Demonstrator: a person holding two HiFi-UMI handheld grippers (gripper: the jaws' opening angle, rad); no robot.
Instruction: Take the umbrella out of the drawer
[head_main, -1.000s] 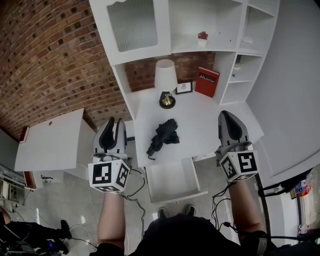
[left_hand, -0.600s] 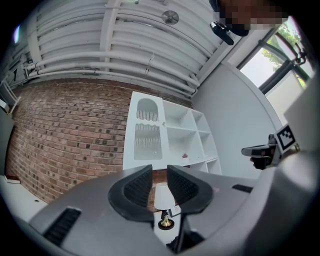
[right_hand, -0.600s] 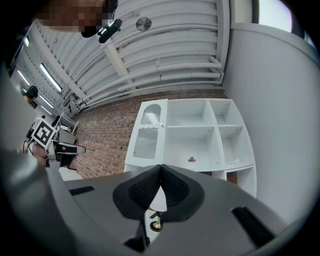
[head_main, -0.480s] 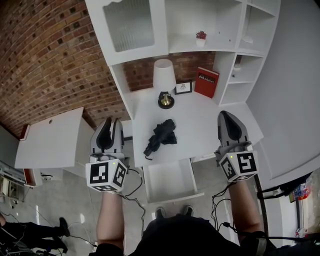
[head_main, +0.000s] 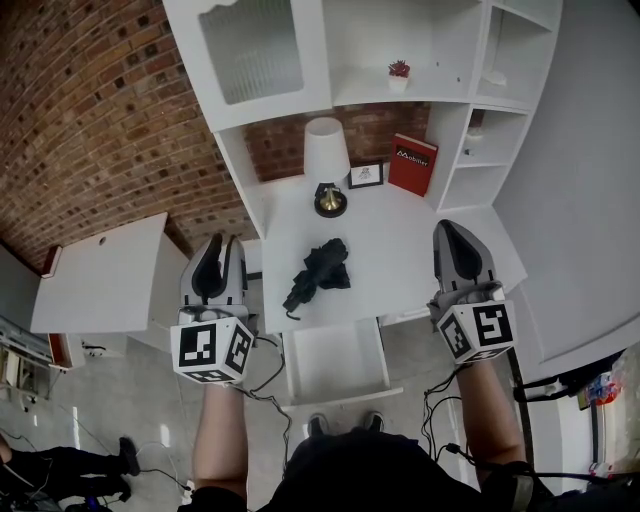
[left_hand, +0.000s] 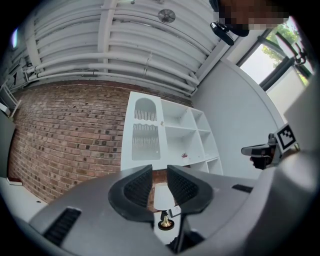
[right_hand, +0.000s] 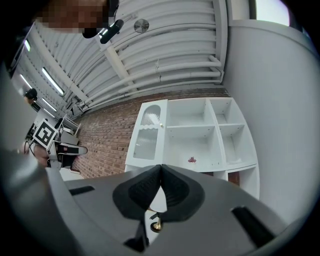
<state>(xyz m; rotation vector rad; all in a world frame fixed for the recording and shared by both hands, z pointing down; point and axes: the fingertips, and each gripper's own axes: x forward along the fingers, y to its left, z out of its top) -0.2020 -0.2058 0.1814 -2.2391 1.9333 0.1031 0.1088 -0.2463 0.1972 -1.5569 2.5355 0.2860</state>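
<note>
A folded black umbrella (head_main: 318, 270) lies on top of the white desk (head_main: 400, 250), near its front edge. Below that edge the white drawer (head_main: 335, 360) stands pulled out, and its inside looks bare. My left gripper (head_main: 222, 245) hovers left of the desk, off its edge, with its jaws a little apart and nothing between them; the left gripper view shows that gap (left_hand: 159, 175). My right gripper (head_main: 452, 232) hangs over the desk's right end, jaws shut and empty, pads touching in the right gripper view (right_hand: 160, 170). Neither gripper touches the umbrella.
A white lamp (head_main: 326, 160), a small picture frame (head_main: 366, 176) and a red book (head_main: 412, 163) stand at the back of the desk. White shelves with a small plant (head_main: 399, 72) rise behind. A white side table (head_main: 100, 280) is at the left, with cables (head_main: 265, 385) on the floor.
The whole head view has drifted slightly. The umbrella stays where it lay on the desk. Both grippers hover about where they were, with their jaws unchanged.
</note>
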